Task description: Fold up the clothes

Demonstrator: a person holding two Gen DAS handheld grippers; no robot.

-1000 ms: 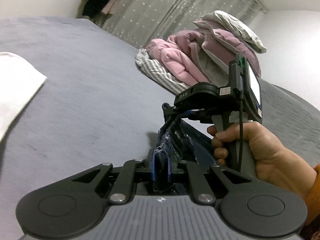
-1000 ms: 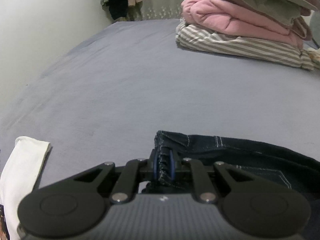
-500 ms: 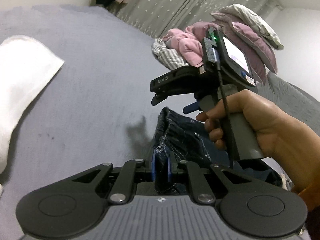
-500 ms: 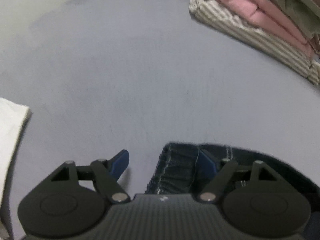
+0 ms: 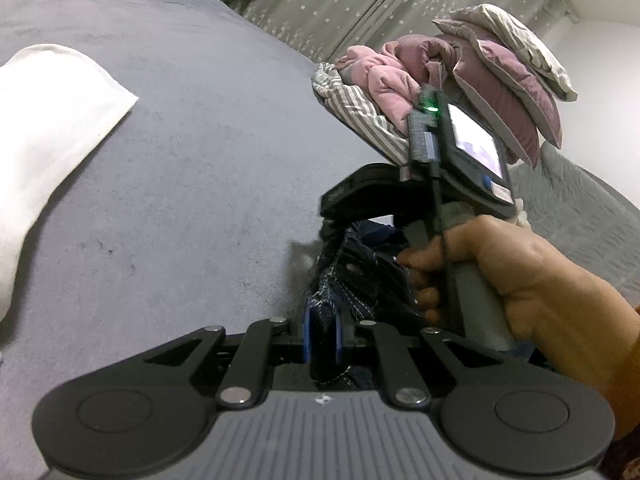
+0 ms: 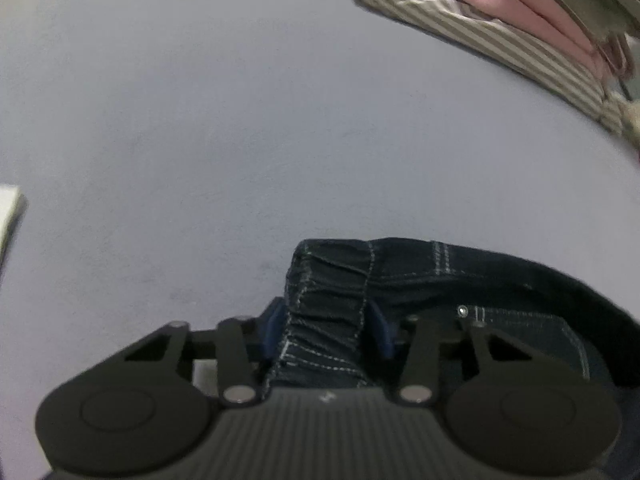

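Dark blue jeans (image 5: pixel 356 276) lie bunched on the grey bed (image 5: pixel 180 180). My left gripper (image 5: pixel 323 320) is shut on a frayed edge of them, the cloth pinched between its blue pads. A hand (image 5: pixel 520 280) holds the right tool just beyond, tilted steeply down onto the jeans. In the right wrist view the gathered waistband of the jeans (image 6: pixel 440 280) runs between the pads of my right gripper (image 6: pixel 328 328). Its jaws are closing, still a wide band apart, and flank the cloth without squeezing it.
A folded white cloth (image 5: pixel 48 120) lies to the left on the bed, its corner (image 6: pixel 8 208) also showing in the right wrist view. A pile of pink and striped bedding (image 5: pixel 400 92) (image 6: pixel 500 32) sits at the far right. A grey curtain (image 5: pixel 360 0) hangs behind.
My right gripper let go of the jeans edge, swung wide open, dipped lower and is now narrowing around the waistband. The left gripper kept its hold and sank slightly.
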